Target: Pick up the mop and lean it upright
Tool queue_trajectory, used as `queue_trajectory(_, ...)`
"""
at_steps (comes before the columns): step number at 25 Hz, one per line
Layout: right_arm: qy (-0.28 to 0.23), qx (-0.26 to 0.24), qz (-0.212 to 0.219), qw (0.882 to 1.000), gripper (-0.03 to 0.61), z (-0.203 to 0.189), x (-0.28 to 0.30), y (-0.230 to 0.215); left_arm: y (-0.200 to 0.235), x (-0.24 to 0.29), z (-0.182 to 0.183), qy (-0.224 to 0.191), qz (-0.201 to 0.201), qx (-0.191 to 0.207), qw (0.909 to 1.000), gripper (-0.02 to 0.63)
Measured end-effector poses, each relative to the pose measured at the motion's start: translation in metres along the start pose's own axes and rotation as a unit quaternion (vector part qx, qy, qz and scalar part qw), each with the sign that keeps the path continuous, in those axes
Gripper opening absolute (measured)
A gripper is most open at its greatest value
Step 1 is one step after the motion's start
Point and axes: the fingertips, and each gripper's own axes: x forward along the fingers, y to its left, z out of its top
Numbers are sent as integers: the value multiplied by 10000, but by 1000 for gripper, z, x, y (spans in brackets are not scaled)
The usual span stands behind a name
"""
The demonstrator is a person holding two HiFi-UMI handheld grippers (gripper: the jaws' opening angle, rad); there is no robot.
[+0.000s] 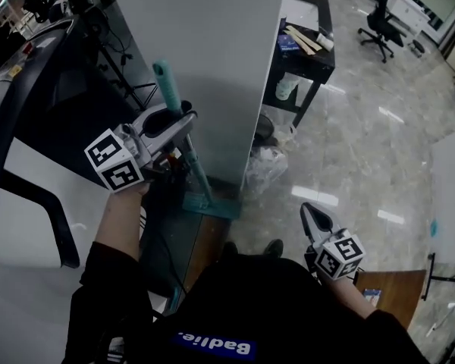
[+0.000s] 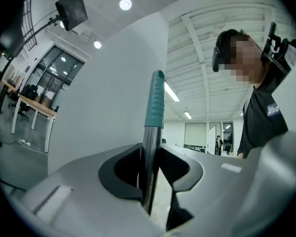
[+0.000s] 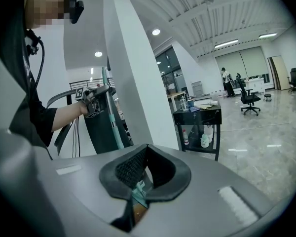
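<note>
One mop (image 1: 199, 174), two grippers (image 1: 180, 121) (image 1: 315, 218), one black table (image 1: 311, 61), one office chair (image 1: 379, 25), one white pillar (image 1: 212, 67)

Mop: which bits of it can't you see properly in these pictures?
- Head view: the left gripper covers the middle of the mop pole.
- Head view: whether its top touches the pillar cannot be told.
- Left gripper view: the mop's floor end is cut off below the gripper's body.
- Right gripper view: the mop is far and small, its lower end behind the right gripper.
</note>
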Motion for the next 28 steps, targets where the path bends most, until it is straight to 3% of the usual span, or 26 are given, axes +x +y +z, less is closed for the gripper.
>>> queue_trajectory(4, 55, 32, -5, 10000, 5, 1, -4, -3, 26, 10, 0, -243, 336, -516, 9978, 138)
queue_trajectory(7, -35, -40, -70, 10000, 6, 10, -4, -8, 46, 14, 3, -388, 783, -590, 9944, 144)
queue_trajectory(9, -80, -88, -159, 9998, 14, 12, -7, -13, 56, 15, 0, -385, 1132, -528, 9914, 150)
queue_trajectory(12, -93, -91, -301, 9995, 21, 11, -10, -19, 62, 18, -8, -38, 1629, -194, 9864, 223)
queue_trajectory(16, -113, -86, -337, 9993, 25, 11, -12, -19, 64, 18, -12, 209, 2027, 125, 9789, 275)
queue_trajectory(22, -139, -147, -343, 9992, 25, 12, -13, -9, 64, 4, -10, 174, 2289, 320, 9728, 302)
queue_trajectory(28, -108, -199, -492, 9985, 29, 4, -16, 3, 61, -35, -10, -269, 2606, 348, 9644, 302)
